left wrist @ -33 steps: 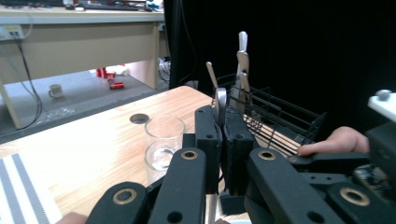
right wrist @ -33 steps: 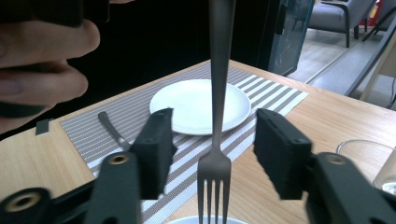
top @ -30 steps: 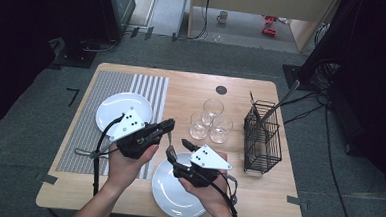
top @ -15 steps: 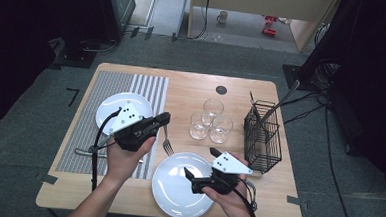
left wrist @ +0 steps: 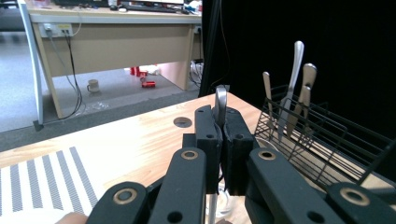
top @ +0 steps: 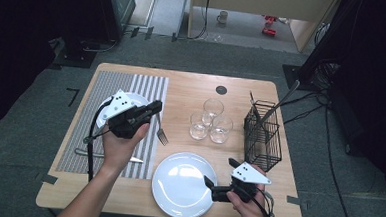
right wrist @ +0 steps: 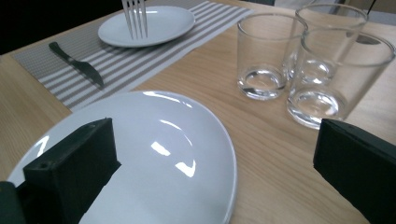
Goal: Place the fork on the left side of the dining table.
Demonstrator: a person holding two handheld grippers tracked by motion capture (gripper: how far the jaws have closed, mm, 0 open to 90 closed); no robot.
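My left gripper (top: 155, 109) is shut on the handle of a silver fork (top: 161, 134), whose tines hang down over the striped placemat (top: 87, 133). The left gripper view has the fork handle (left wrist: 220, 100) pinched between the two jaws. My right gripper (top: 218, 172) hovers low at the right rim of the large white plate (top: 177, 185). Its jaws have just been opening and stand wide apart with nothing between them. In the right gripper view the right gripper (right wrist: 215, 144) frames the plate (right wrist: 154, 154) and the table.
Three empty glasses (top: 210, 120) stand in a cluster mid-table. A black wire caddy (top: 262, 134) with several pieces of cutlery (left wrist: 294, 74) stands at the right. On the placemat lie a small white plate (right wrist: 159, 23) and a knife (right wrist: 77, 65).
The right gripper pulled back from beside the left one, toward the front right and lower, and its jaws spread. The left gripper carried the fork left and farther back over the placemat.
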